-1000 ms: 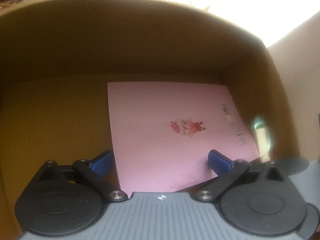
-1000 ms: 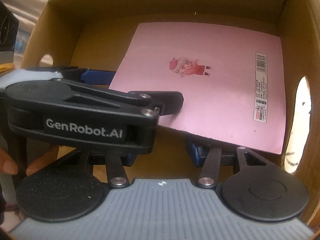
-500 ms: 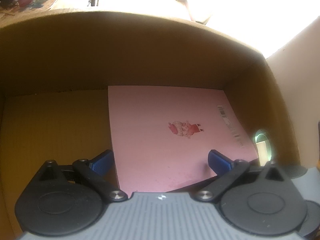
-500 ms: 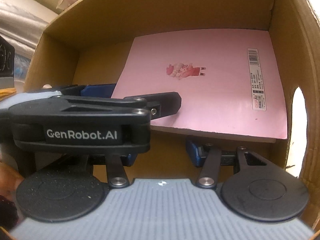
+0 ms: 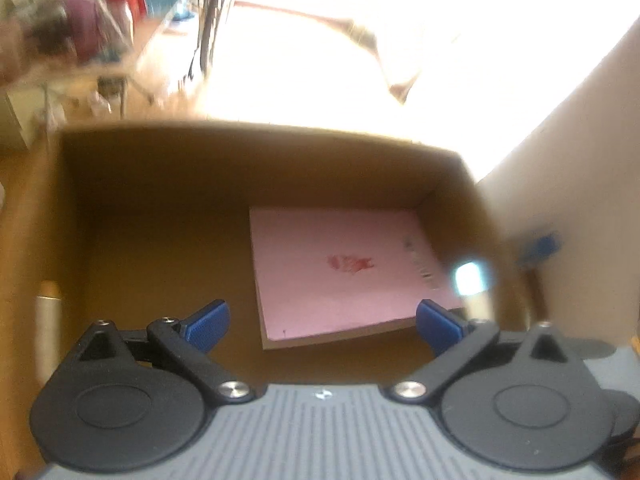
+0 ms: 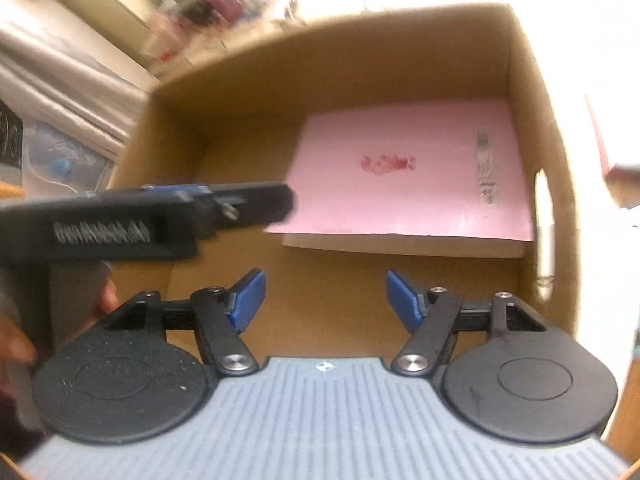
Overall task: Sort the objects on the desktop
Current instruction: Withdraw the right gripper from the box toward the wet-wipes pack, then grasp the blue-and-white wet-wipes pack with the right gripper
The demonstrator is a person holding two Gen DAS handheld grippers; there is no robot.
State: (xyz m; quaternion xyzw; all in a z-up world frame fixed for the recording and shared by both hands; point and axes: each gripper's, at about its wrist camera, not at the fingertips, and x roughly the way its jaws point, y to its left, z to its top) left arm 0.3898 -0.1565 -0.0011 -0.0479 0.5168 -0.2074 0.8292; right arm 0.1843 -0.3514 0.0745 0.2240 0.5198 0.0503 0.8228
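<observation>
Cardboard box (image 6: 532, 80), pink notebook (image 6: 400, 184) against right wall

Ahead of and below my right gripper (image 6: 322, 300) sits an open cardboard box (image 6: 532, 92). A book (image 6: 400, 184) lies flat on the box floor, ahead of the jaws and toward their right, against the far wall and just beside the right wall. The floor left of the book is bare. My left gripper (image 6: 276, 204) reaches in from the left, ahead of the right jaws, its tip beside the book's left edge.
</observation>
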